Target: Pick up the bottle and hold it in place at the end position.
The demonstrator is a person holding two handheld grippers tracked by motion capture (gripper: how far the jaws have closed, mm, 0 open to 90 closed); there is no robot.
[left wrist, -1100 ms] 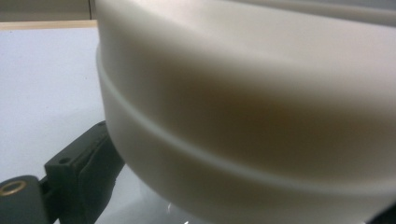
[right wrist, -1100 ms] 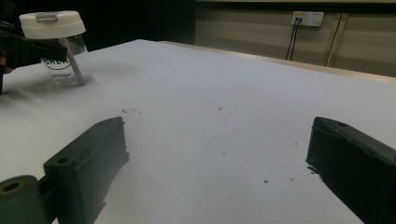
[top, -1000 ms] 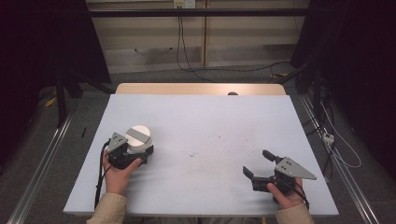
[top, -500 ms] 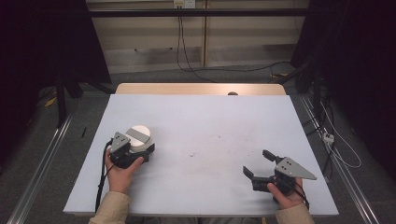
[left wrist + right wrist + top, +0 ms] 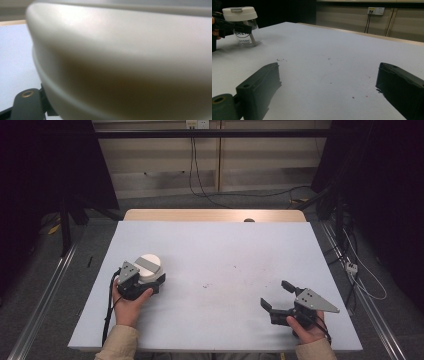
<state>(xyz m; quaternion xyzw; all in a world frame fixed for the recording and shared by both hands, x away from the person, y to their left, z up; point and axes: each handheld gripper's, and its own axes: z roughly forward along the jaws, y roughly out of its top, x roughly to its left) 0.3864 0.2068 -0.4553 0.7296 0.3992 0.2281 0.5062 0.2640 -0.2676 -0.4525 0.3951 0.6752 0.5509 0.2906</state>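
Note:
A clear jar (image 5: 149, 265) with a white lid stands upright on the pale table (image 5: 220, 250) at the left. My left gripper (image 5: 151, 277) is closed around the jar just below the lid, held by a hand. In the left gripper view the white lid (image 5: 125, 50) looms blurred right against the camera. From the right gripper view the jar (image 5: 242, 27) sits far left with the left gripper (image 5: 235, 27) clamped across it. My right gripper (image 5: 275, 293) rests near the table's front right, open, with bare table between its jaws (image 5: 329, 72).
A wooden strip (image 5: 215, 215) runs along the table's far edge. Small dark specks (image 5: 220, 282) dot the middle of the table. Cables (image 5: 365, 285) lie on the floor at the right, and metal rails run beside the table.
The left hand and its gripper have shifted very slightly at the jar. The jar and the right gripper have stayed put.

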